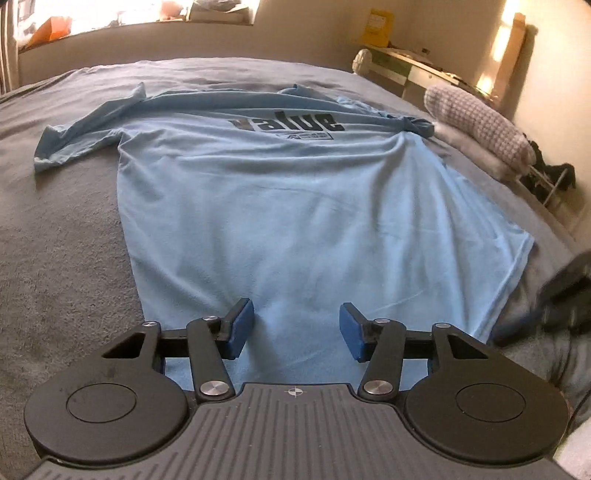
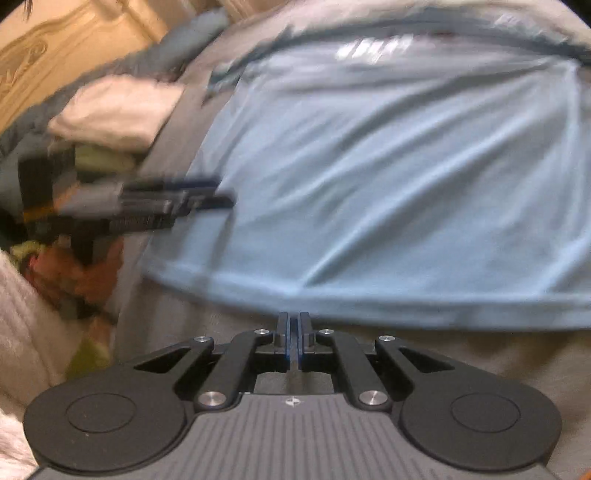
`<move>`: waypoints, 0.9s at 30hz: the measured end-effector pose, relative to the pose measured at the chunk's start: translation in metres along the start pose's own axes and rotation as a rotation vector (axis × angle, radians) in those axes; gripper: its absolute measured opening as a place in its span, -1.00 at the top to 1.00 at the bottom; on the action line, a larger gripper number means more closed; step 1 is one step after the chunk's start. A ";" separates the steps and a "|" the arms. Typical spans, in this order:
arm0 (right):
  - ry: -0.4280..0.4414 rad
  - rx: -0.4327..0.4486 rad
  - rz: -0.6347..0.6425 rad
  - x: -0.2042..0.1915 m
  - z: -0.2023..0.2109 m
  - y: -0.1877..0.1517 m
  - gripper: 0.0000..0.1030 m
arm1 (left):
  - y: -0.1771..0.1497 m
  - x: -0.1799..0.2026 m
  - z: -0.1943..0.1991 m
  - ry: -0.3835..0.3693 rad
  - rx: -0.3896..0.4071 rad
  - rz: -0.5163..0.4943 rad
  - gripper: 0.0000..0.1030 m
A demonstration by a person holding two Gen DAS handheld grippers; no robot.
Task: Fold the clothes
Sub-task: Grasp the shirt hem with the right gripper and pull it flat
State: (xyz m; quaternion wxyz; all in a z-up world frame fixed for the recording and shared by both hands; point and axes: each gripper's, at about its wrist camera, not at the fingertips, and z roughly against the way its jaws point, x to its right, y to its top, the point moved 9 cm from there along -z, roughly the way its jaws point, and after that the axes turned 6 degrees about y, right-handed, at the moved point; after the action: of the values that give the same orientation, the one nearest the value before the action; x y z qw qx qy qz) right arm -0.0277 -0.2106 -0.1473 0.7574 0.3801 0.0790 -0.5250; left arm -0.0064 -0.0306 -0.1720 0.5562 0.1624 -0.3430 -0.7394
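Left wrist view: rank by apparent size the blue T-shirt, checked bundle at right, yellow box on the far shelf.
1. blue T-shirt, by far.
2. checked bundle.
3. yellow box, though it is farthest, so true size is unsure.

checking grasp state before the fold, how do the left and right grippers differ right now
The left gripper has its jaws wide apart; the right gripper has its jaws closed together. The left one sits over the blue t-shirt near its hem, with cloth showing between its fingers; the right one stops just short of the hem, over the grey bedspread, and whether it pinches any cloth is unclear. Both have black linkages and blue pads.
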 end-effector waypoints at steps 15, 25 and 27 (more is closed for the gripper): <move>-0.347 -0.082 -0.003 0.054 0.033 -0.019 0.92 | -0.003 0.019 -0.003 -0.046 -0.024 -0.029 0.00; -0.456 0.018 -0.004 0.085 0.030 0.014 0.91 | -0.004 0.019 -0.003 -0.044 -0.030 -0.018 -0.02; -0.499 0.008 -0.023 0.098 0.038 0.002 0.92 | -0.005 0.018 -0.004 -0.045 -0.032 -0.014 -0.02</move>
State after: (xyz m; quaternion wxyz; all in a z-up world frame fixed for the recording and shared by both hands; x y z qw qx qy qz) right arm 0.0060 -0.3074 -0.1714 0.7460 0.2409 -0.1082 -0.6113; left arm -0.0132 -0.0476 -0.1751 0.5455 0.1390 -0.3423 -0.7523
